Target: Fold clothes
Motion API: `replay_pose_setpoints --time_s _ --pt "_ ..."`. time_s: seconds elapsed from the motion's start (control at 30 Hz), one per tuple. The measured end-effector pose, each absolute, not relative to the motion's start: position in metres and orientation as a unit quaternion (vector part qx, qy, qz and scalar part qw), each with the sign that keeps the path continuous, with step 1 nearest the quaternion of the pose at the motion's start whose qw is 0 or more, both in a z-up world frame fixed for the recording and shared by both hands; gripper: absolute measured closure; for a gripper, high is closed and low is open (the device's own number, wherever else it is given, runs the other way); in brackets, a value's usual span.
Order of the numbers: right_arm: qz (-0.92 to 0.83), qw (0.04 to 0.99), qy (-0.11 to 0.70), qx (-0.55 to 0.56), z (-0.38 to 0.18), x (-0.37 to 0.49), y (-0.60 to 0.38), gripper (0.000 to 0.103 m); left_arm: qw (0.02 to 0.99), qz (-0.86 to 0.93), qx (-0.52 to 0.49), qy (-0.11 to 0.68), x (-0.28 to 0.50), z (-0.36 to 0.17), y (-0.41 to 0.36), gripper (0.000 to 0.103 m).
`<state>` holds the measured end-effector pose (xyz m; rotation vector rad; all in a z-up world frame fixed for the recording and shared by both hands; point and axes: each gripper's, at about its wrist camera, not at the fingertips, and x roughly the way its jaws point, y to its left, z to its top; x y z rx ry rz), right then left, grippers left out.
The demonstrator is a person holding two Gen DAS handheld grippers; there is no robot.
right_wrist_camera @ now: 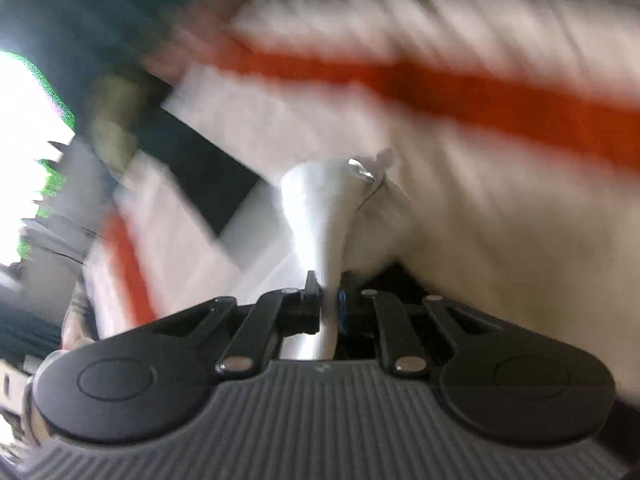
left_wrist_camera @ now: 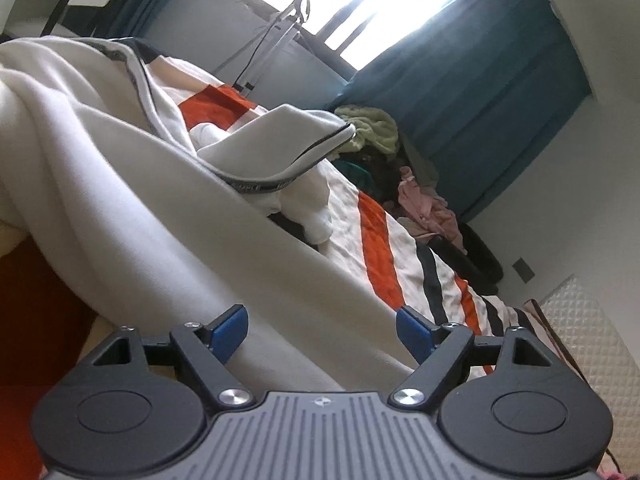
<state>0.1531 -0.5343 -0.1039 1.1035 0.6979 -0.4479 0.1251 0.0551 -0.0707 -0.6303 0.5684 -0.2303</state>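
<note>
A big bed cover [left_wrist_camera: 404, 252] lies flat under everything. It is white with wide orange stripes and thin black ones, and its cloth looks a bit crinkly. Behind it hangs a dark blue curtain [left_wrist_camera: 480, 92] in long soft folds, next to a very bright window [left_wrist_camera: 372, 4].

On the bed cover lies the thing to fold, a white garment [left_wrist_camera: 132, 184]. It looks thick, soft and fuzzy, like a warm sweater. It spreads in big smooth waves from the top left down to the bottom of the left camera view. One part of it sticks up in a curved flap with a dark edge and a grey band with letters too small to read.

At the far end of the bed sits a pile of clothes [left_wrist_camera: 396, 168], lumpy and mixed, with a fuzzy pale green piece on top and a wrinkly pink piece lower down.

The left gripper [left_wrist_camera: 322, 330] has its blue-tipped tongs spread wide apart. The white garment runs between them, but the tips do not press on it.

The right camera view is very blurry. The right gripper [right_wrist_camera: 329, 294] has its tongs squeezed together on a pinch of the white garment [right_wrist_camera: 316, 208]. The cloth fans out from the tongs like a cone.
</note>
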Motion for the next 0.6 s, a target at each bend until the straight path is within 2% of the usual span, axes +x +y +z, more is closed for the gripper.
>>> replay_pose_setpoints --time_s 0.07,0.1,0.3,0.4,0.6 --pt "-0.192 0.724 0.302 0.590 -0.120 0.135 -0.549 0.089 0.904 -0.106 -0.307 0.278 0.124 -0.071 0.057 0.020" --pt "-0.190 0.722 0.295 0.597 -0.115 0.130 -0.552 0.089 0.904 -0.103 -0.306 0.280 0.124 -0.070 0.057 0.020" --pt "-0.183 0.769 0.229 0.568 -0.080 0.102 -0.553 0.096 0.895 -0.086 -0.332 0.284 0.116 -0.071 0.068 0.019" --pt "-0.179 0.774 0.201 0.573 -0.074 0.093 -0.557 0.097 0.893 -0.073 -0.345 0.280 0.110 -0.069 0.075 0.019" --pt "-0.208 0.767 0.193 0.575 -0.072 0.083 -0.559 0.097 0.870 0.016 -0.366 0.329 0.096 -0.048 0.128 0.019"
